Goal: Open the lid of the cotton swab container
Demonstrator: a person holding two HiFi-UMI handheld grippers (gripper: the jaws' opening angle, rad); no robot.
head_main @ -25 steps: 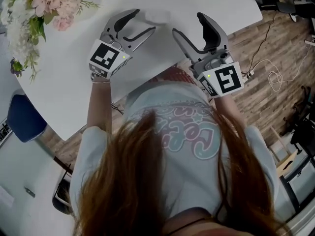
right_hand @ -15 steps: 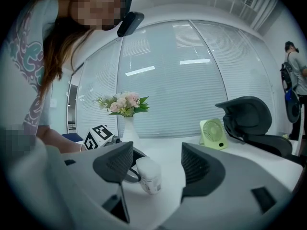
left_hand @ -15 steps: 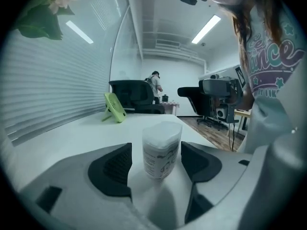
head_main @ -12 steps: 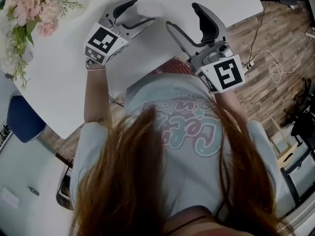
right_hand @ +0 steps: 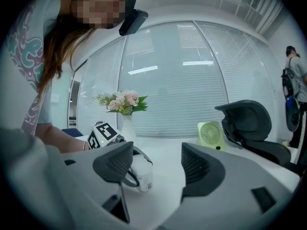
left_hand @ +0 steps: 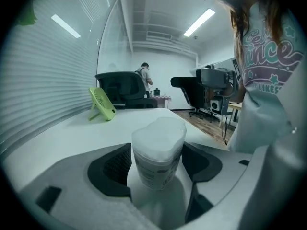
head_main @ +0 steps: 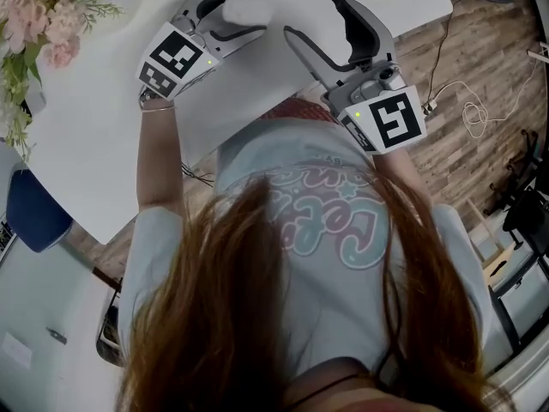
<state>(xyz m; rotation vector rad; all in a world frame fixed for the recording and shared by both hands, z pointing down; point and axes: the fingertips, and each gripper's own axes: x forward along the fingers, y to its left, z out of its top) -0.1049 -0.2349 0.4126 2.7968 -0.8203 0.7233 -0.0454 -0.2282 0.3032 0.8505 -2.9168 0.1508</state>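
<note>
Lidded container (left_hand: 158, 159) stands between the left gripper's (head_main: 246, 12) jaws.
Those jaws have just been opening, now spread wide around it; right gripper (head_main: 312, 15) hovers right of the container, wide, empty.

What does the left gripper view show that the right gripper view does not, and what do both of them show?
Only the left gripper view: the brown wooden floor. Only the right gripper view: the pink flowers in a white vase. Both: the white plastic cotton swab container standing between the left tongs, which have just been opening, and the small green desk fan.
</note>
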